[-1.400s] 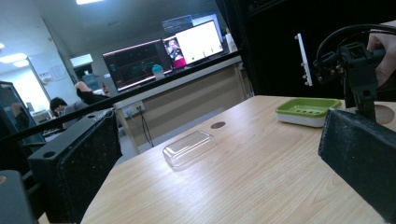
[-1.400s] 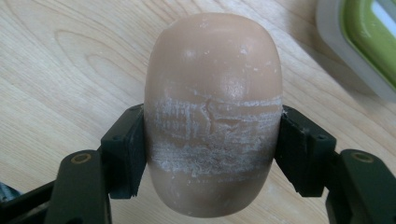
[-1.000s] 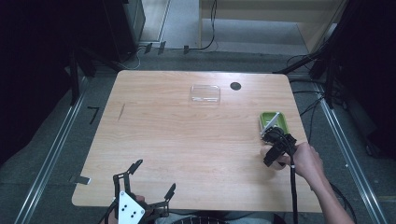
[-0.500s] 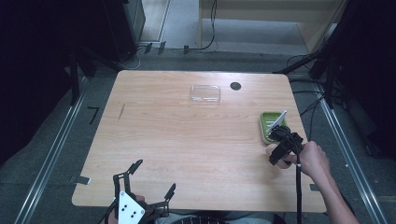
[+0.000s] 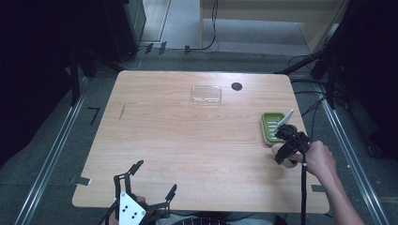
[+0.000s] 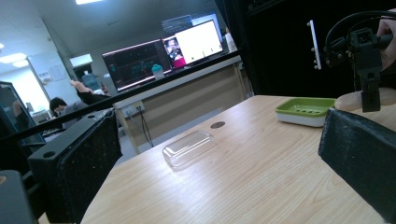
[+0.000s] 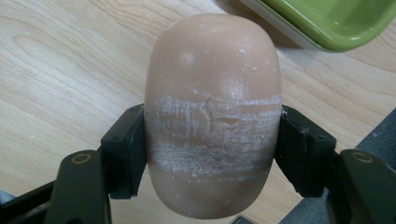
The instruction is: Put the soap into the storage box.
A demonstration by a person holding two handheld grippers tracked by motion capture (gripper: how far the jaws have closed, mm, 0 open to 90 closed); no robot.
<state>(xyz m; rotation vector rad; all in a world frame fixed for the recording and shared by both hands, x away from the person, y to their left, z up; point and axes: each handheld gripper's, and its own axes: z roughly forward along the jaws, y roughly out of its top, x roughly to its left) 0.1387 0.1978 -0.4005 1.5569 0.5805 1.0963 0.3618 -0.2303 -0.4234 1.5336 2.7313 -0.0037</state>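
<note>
A tan oval soap bar is clamped across its middle by my right gripper, held just over the wooden table near its right edge. The soap sits right in front of a green soap dish, whose corner lies just beyond the bar. The left gripper view shows the same soap under the right gripper, beside the dish. My left gripper rests at the table's front edge, its jaws wide apart with nothing between them.
A clear plastic lid lies at the back middle of the table, with a small dark round hole to its right. Both also appear in the left gripper view: the lid and the hole. Dark equipment and cables surround the table.
The right hand with the soap has drifted slightly to the right beside the dish. The left gripper has stayed put.
</note>
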